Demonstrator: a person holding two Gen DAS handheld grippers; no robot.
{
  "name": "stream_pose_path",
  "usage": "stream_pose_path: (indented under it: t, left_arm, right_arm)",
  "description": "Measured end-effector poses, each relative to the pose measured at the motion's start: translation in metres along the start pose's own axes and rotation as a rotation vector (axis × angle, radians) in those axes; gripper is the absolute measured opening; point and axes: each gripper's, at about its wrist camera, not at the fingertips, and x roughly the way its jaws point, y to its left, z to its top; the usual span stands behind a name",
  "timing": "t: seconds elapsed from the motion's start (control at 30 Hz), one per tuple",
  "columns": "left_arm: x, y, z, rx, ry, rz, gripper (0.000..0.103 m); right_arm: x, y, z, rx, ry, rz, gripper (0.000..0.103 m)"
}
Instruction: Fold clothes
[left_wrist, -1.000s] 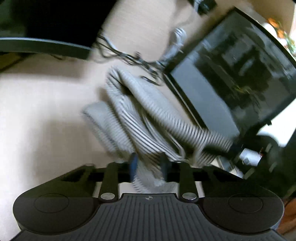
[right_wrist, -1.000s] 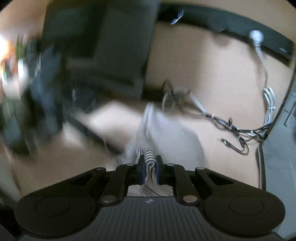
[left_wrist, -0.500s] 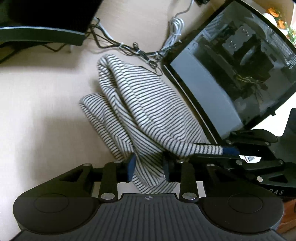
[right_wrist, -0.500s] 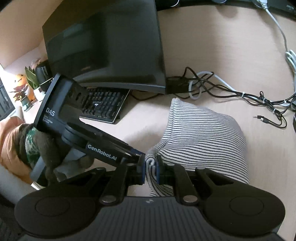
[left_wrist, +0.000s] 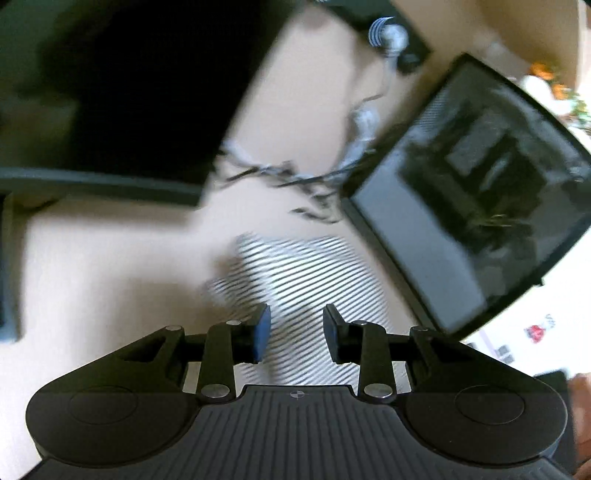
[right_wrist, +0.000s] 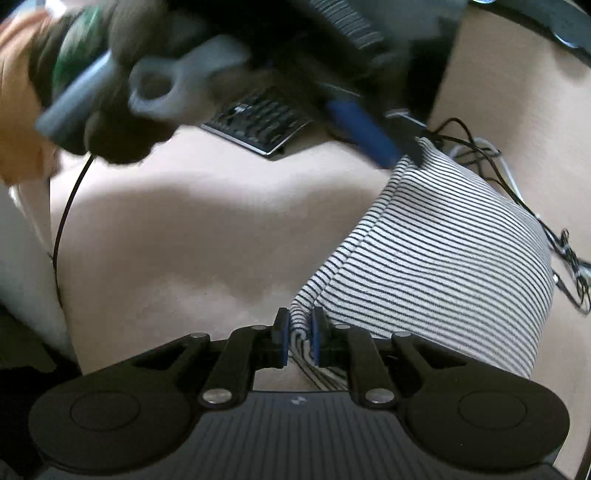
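A white garment with thin black stripes (right_wrist: 436, 266) lies bunched on the beige desk (right_wrist: 207, 236). My right gripper (right_wrist: 300, 334) is shut on a fold at its near edge. In the left wrist view, which is blurred, the garment (left_wrist: 314, 266) lies under and between the fingers of my left gripper (left_wrist: 295, 332), whose jaws stand apart with the cloth loose between them. The left gripper also shows in the right wrist view (right_wrist: 395, 144), at the garment's far end.
A dark monitor (left_wrist: 122, 92) stands at the back left and a dark glass-sided case (left_wrist: 472, 206) at the right. Tangled cables (left_wrist: 295, 181) lie behind the garment. A black keyboard (right_wrist: 258, 122) lies near the monitor.
My left gripper has moved along the garment and the camera has swung, blurring the view. My right gripper keeps its hold on the fold while the garment has stretched out between the two.
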Motion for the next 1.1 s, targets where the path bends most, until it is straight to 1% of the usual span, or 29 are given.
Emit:
stream_pose_path:
  t: [0.07, 0.17, 0.2, 0.23, 0.27, 0.3, 0.37, 0.4, 0.47, 0.53, 0.57, 0.67, 0.7, 0.73, 0.77, 0.83, 0.9, 0.93, 0.97, 1.03, 1.1]
  left_arm:
    - [0.016, -0.011, -0.003, 0.040, 0.041, -0.017, 0.034]
    - [0.042, -0.016, -0.014, 0.085, 0.116, 0.035, 0.032]
    - [0.044, -0.016, -0.015, 0.087, 0.121, 0.038, 0.031]
    - [0.044, -0.016, -0.016, 0.087, 0.121, 0.038, 0.031]
    - [0.045, -0.016, -0.017, 0.087, 0.122, 0.037, 0.031]
    - [0.045, -0.015, -0.017, 0.087, 0.122, 0.037, 0.031]
    - [0.046, -0.015, -0.018, 0.087, 0.123, 0.036, 0.031]
    - [0.047, -0.014, -0.019, 0.087, 0.124, 0.036, 0.031]
    - [0.048, -0.013, -0.020, 0.087, 0.125, 0.036, 0.031]
    - [0.049, -0.013, -0.020, 0.083, 0.123, 0.033, 0.031]
    - [0.049, -0.012, -0.020, 0.081, 0.123, 0.032, 0.030]
    - [0.051, -0.011, -0.020, 0.077, 0.122, 0.029, 0.030]
    - [0.051, -0.010, -0.021, 0.076, 0.122, 0.028, 0.030]
    - [0.050, -0.009, -0.021, 0.073, 0.122, 0.027, 0.030]
    - [0.049, -0.008, -0.022, 0.072, 0.123, 0.027, 0.030]
    - [0.046, -0.004, -0.024, 0.068, 0.125, 0.025, 0.030]
    - [0.045, -0.001, -0.026, 0.061, 0.129, 0.027, 0.030]
    - [0.044, 0.001, -0.026, 0.054, 0.134, 0.028, 0.029]
    - [0.044, 0.002, -0.026, 0.049, 0.137, 0.034, 0.029]
    - [0.042, 0.006, -0.026, 0.043, 0.144, 0.048, 0.029]
    - [0.040, 0.011, -0.027, 0.029, 0.146, 0.051, 0.029]
  right_arm:
    - [0.001, 0.002, 0.002, -0.016, -0.002, -0.002, 0.012]
    - [-0.005, -0.003, 0.000, -0.006, -0.020, 0.005, 0.013]
    - [-0.012, -0.008, -0.002, 0.012, -0.029, 0.014, 0.017]
    - [-0.019, -0.014, -0.004, 0.036, -0.035, 0.025, 0.024]
    - [-0.026, -0.022, -0.006, 0.066, -0.032, 0.042, 0.029]
    - [-0.033, -0.030, -0.010, 0.102, -0.024, 0.063, 0.039]
    - [-0.047, -0.049, -0.018, 0.165, -0.023, 0.083, 0.041]
    - [-0.055, -0.060, -0.022, 0.205, -0.027, 0.092, 0.041]
    - [-0.068, -0.081, -0.027, 0.304, -0.057, 0.077, 0.047]
    - [-0.078, -0.111, -0.027, 0.423, -0.098, 0.024, 0.064]
    - [-0.082, -0.126, -0.027, 0.480, -0.118, -0.001, 0.066]
    - [-0.076, -0.173, -0.033, 0.650, -0.177, -0.027, 0.072]
    - [-0.070, -0.188, -0.035, 0.711, -0.190, -0.028, 0.078]
    - [-0.060, -0.200, -0.037, 0.770, -0.192, -0.019, 0.079]
    - [-0.047, -0.211, -0.039, 0.825, -0.189, -0.006, 0.079]
    - [-0.014, -0.228, -0.041, 0.941, -0.170, 0.065, 0.079]
    - [0.020, -0.237, -0.042, 1.038, -0.147, 0.137, 0.080]
    - [0.034, -0.237, -0.039, 1.063, -0.138, 0.181, 0.079]
    - [0.037, -0.233, -0.032, 1.037, -0.146, 0.203, 0.075]
    - [0.031, -0.220, -0.015, 0.924, -0.182, 0.209, 0.060]
    - [0.031, -0.213, -0.008, 0.858, -0.179, 0.169, 0.049]
